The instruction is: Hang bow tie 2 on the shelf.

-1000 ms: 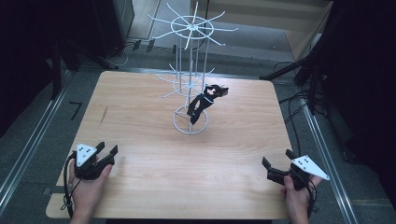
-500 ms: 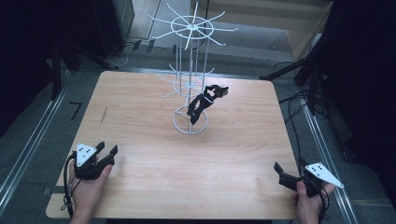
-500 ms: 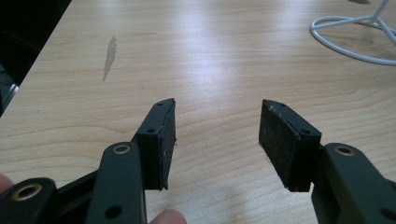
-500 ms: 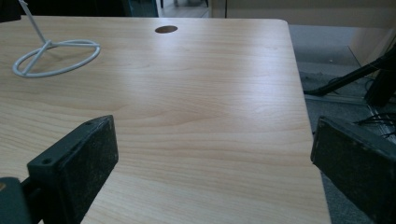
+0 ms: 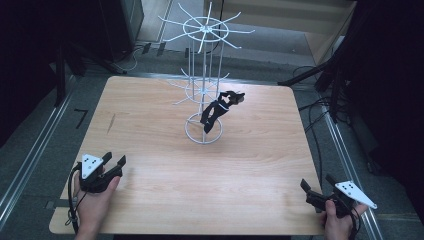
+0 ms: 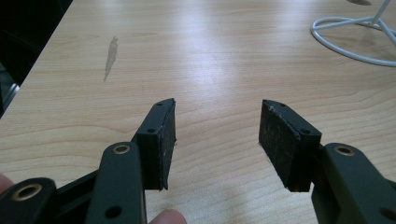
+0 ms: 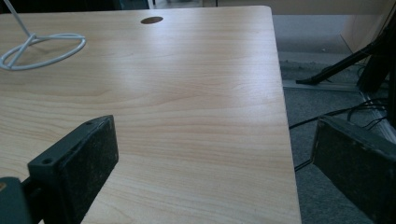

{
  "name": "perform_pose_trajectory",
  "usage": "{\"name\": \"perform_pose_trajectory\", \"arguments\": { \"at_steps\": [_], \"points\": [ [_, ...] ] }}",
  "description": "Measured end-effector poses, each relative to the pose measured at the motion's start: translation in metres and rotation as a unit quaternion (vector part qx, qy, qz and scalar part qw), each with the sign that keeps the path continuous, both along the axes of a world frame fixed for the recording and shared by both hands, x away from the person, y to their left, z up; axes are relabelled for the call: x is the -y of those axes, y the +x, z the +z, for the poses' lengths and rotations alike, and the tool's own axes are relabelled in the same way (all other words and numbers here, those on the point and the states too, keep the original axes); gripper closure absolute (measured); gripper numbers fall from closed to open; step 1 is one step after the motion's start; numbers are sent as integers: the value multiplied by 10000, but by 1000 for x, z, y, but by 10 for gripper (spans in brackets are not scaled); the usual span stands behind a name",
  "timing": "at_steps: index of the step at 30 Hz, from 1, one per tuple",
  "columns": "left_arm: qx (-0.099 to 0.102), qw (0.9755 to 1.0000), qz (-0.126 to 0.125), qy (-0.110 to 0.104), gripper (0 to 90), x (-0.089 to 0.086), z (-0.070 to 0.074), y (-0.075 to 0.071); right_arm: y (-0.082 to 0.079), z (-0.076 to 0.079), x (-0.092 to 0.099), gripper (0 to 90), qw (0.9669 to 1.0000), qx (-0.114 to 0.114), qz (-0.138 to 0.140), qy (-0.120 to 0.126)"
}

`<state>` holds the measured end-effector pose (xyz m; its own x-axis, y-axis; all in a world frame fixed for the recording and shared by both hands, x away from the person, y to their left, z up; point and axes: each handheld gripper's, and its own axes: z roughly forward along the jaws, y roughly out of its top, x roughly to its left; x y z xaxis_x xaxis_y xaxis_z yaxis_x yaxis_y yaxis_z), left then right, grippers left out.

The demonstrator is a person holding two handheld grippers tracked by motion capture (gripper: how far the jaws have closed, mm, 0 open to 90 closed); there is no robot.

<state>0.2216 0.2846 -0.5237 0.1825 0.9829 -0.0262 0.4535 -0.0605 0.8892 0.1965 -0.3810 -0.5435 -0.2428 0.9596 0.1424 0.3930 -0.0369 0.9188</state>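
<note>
Near edge of the wooden table (image 5: 150,190): my left gripper (image 5: 112,162) sits at the front-left corner, jaws spread apart, nothing btwn them. My right gripper (image 5: 317,186) hangs at the front-right corner, one jaw over the tabletop, the other past the edge above the floor, also released and empty. Mid-table, well apart from both: white wire display rack (image 5: 204,80) w/ a black strap-like item (image 5: 217,111) hanging on a lower arm.
</note>
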Motion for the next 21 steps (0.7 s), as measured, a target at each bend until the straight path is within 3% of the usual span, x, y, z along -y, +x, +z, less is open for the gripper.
{"name": "perform_pose_trajectory", "arguments": {
  "at_steps": [3,8,14,21],
  "points": [
    [-8,10000,-12,15,475,0,0,0,0,-2,-1,12,10000,-5,-65,42],
    [0,10000,-22,-21,473,0,0,0,2,-4,-6,12,9999,-49,7,-155],
    [5,10000,-20,-20,468,0,0,0,2,-5,-2,18,9999,-81,-54,34],
    [-30,10000,-19,-35,432,-1,0,1,3,-6,-5,54,9999,-131,-75,-78]
  ]
}}
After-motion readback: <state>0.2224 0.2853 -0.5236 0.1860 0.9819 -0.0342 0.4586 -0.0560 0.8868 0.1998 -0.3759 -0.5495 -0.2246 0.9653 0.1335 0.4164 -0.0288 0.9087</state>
